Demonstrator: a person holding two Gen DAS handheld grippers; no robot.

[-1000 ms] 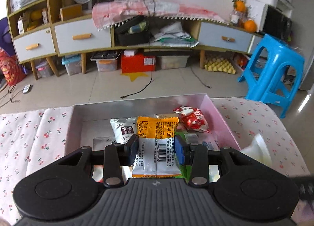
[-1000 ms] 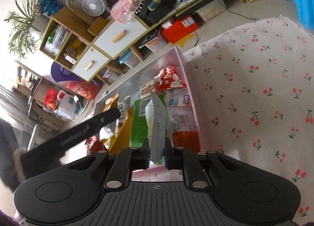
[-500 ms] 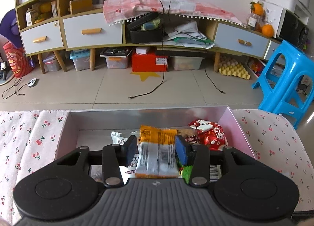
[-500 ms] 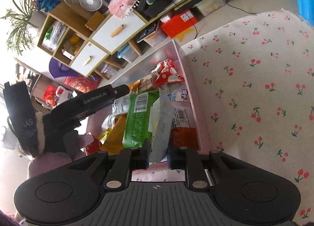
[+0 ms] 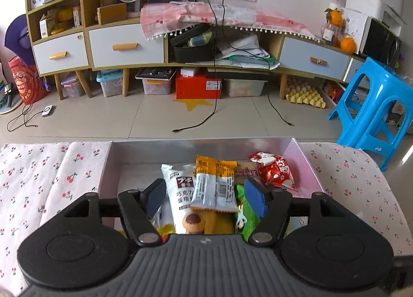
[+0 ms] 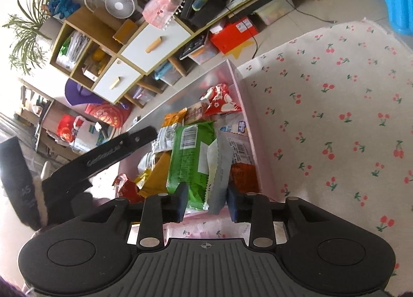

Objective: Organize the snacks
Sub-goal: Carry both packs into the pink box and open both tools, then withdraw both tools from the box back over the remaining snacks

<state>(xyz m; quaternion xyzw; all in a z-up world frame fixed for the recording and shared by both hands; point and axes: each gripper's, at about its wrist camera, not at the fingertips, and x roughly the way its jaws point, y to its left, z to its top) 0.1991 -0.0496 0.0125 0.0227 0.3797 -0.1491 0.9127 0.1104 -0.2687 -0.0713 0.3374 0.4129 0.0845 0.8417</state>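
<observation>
A pink box (image 5: 307, 165) on the cherry-print cloth holds several snack packets. An orange-and-white packet (image 5: 215, 183) lies on top of the pile, between the fingers of my left gripper (image 5: 205, 197). Its jaws are opening and neither pad touches the packet. Beside it lie a white chocolate-snack packet (image 5: 178, 191), a green packet (image 5: 245, 212) and a red packet (image 5: 273, 170). My right gripper (image 6: 206, 203) hovers at the box's near end (image 6: 247, 106), its jaws opening around a silvery-white packet (image 6: 219, 165) that stands on edge against the green packet (image 6: 191, 150). The left gripper's finger (image 6: 113, 152) shows there too.
The cherry-print cloth (image 6: 335, 116) spreads to the right of the box and also to its left (image 5: 38, 173). Beyond the table's far edge is tiled floor with loose cables (image 5: 206, 119), a blue plastic stool (image 5: 371, 106) and a low cabinet with drawers (image 5: 126, 47).
Both grippers' jaws have spread apart. The left one let go of the orange-and-white packet, which now lies on the pile. The right one released the silvery-white packet, which stands loose in the box.
</observation>
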